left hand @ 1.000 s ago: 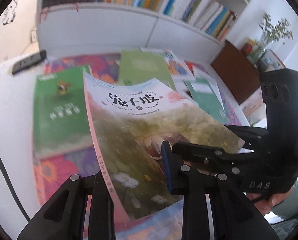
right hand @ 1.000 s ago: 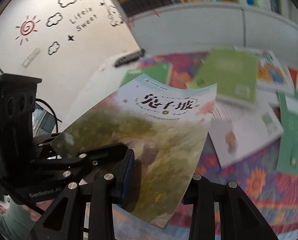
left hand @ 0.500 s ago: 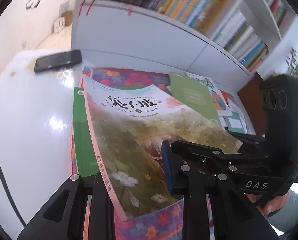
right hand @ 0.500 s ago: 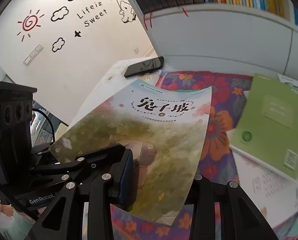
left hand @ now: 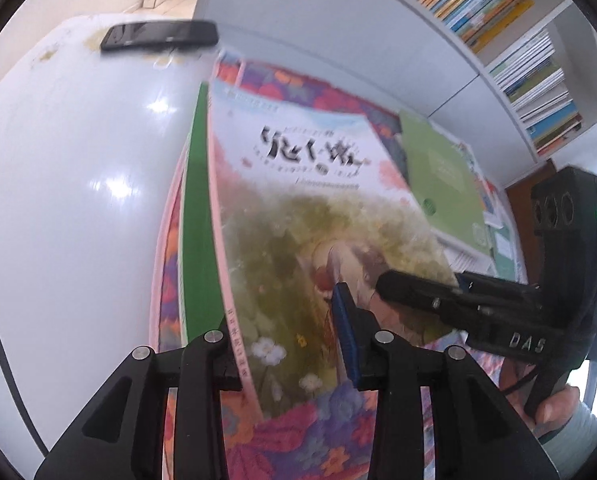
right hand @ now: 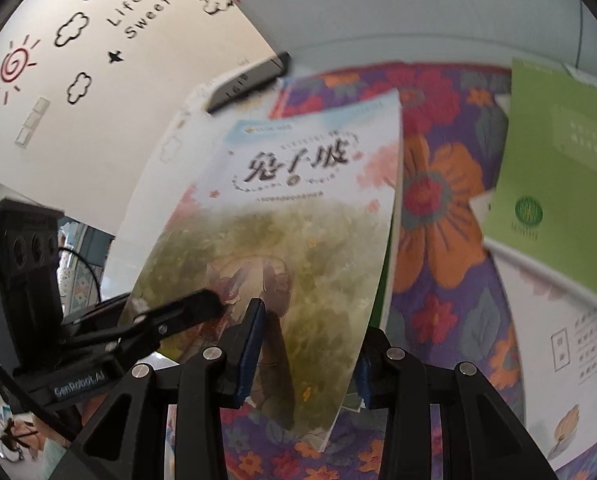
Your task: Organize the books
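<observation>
The near edge of the illustrated book [left hand: 318, 232] is pinched from both sides: the left gripper [left hand: 290, 344] is closed over its spine corner, one finger under the pink spine and the blue-padded finger on the cover, while the right gripper [right hand: 302, 344] is clamped on the opposite corner in the same way. The book is held tilted, its far end low over the green book [left hand: 196, 216] that lies on the floral cloth [right hand: 438, 240]; whether the two touch cannot be told. For a neat stack, the spine is best lined up with the green book's left edge, both corners lowered evenly, and the fingers opened only once the cover is flat. A light-green book [right hand: 558, 168] lies apart to the right, and a phone [left hand: 158, 36] on the white table [left hand: 66, 160].
</observation>
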`<state>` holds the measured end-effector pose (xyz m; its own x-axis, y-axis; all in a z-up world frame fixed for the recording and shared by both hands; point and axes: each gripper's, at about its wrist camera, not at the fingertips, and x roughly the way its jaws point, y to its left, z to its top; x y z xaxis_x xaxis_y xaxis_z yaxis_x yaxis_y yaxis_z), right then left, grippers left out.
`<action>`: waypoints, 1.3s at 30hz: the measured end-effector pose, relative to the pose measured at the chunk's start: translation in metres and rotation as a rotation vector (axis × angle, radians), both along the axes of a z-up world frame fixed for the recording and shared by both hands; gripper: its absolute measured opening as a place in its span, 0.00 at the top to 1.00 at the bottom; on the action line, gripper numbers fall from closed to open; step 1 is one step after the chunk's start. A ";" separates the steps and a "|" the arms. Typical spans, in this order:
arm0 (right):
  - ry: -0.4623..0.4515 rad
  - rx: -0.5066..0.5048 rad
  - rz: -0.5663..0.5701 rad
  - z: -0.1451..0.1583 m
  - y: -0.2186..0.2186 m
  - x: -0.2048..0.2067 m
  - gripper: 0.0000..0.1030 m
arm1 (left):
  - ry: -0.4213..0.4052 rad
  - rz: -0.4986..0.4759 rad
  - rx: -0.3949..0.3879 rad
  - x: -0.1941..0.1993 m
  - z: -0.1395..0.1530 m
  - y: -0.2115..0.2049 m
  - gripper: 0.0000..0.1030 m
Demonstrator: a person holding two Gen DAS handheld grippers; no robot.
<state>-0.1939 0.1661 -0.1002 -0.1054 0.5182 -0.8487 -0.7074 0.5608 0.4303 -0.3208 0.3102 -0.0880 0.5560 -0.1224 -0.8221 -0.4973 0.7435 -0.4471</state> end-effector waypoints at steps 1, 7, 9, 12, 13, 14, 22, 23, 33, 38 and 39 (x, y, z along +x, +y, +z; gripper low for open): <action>0.004 -0.012 -0.004 -0.003 -0.001 -0.001 0.64 | 0.011 0.010 -0.001 -0.003 -0.003 -0.001 0.67; -0.067 -0.085 0.011 -0.008 0.011 -0.010 0.60 | 0.082 0.113 0.039 -0.015 -0.006 0.002 0.67; -0.120 -0.124 0.011 -0.007 0.017 -0.013 0.59 | 0.114 0.112 0.073 -0.018 -0.003 -0.001 0.67; -0.092 -0.133 0.016 -0.008 0.014 -0.010 0.53 | 0.162 0.125 0.140 -0.028 0.001 -0.005 0.67; -0.076 -0.135 0.025 -0.009 0.012 -0.010 0.50 | 0.176 0.135 0.144 -0.032 0.002 -0.005 0.67; -0.069 -0.144 0.034 -0.009 0.006 -0.012 0.44 | 0.186 0.147 0.140 -0.037 0.003 -0.004 0.67; 0.022 -0.110 0.035 -0.012 -0.079 -0.029 0.44 | 0.174 0.084 0.159 -0.016 0.029 -0.047 0.67; 0.031 -0.106 0.017 -0.011 -0.095 -0.029 0.44 | 0.160 0.051 0.154 -0.005 0.032 -0.061 0.67; -0.012 -0.063 -0.323 0.015 -0.295 0.039 0.44 | 0.000 -0.294 -0.222 0.116 0.030 -0.225 0.67; 0.026 -0.041 -0.524 0.020 -0.392 0.096 0.44 | 0.042 -0.273 -0.200 0.163 0.020 -0.285 0.67; 0.025 -0.041 -0.566 0.020 -0.412 0.108 0.44 | 0.057 -0.247 -0.192 0.170 0.017 -0.288 0.67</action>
<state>-0.0862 -0.2456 -0.0802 0.1588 0.4661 -0.8704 -0.2819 0.8663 0.4125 -0.1508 0.0220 -0.0714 0.4441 -0.4042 -0.7996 -0.3402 0.7496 -0.5678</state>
